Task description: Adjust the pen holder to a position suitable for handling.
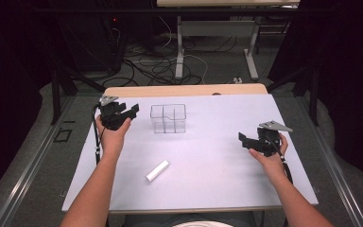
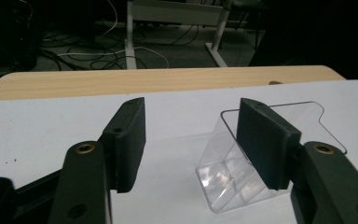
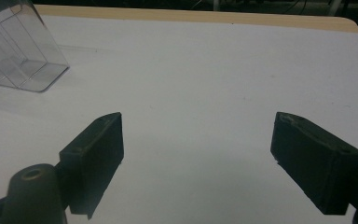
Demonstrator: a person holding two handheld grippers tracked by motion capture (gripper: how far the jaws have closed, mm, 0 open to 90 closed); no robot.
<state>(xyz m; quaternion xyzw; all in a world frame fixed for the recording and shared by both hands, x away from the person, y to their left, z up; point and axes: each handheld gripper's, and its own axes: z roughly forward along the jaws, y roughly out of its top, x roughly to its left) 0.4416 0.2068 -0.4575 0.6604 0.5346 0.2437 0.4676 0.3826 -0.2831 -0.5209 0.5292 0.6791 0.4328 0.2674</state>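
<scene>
A clear plastic box [image 1: 168, 118] with inner dividers stands on the white table top [image 1: 208, 156], toward the back. A small white bar [image 1: 157, 170] lies flat in front of it, closer to me. My left gripper [image 1: 131, 111] hovers just left of the box, open and empty; in its own view the clear box [image 2: 235, 172] sits behind the right jaw. My right gripper [image 1: 244, 139] is held at the right side of the table, open with nothing between its jaws. The clear box [image 3: 16, 53] shows at the upper left of the right gripper view.
A wooden strip [image 1: 184, 90] runs along the table's far edge. Beyond it are a floor with loose cables [image 1: 156, 66] and metal desk legs [image 1: 180, 52]. Dark frame posts [image 1: 56, 90] stand at both sides.
</scene>
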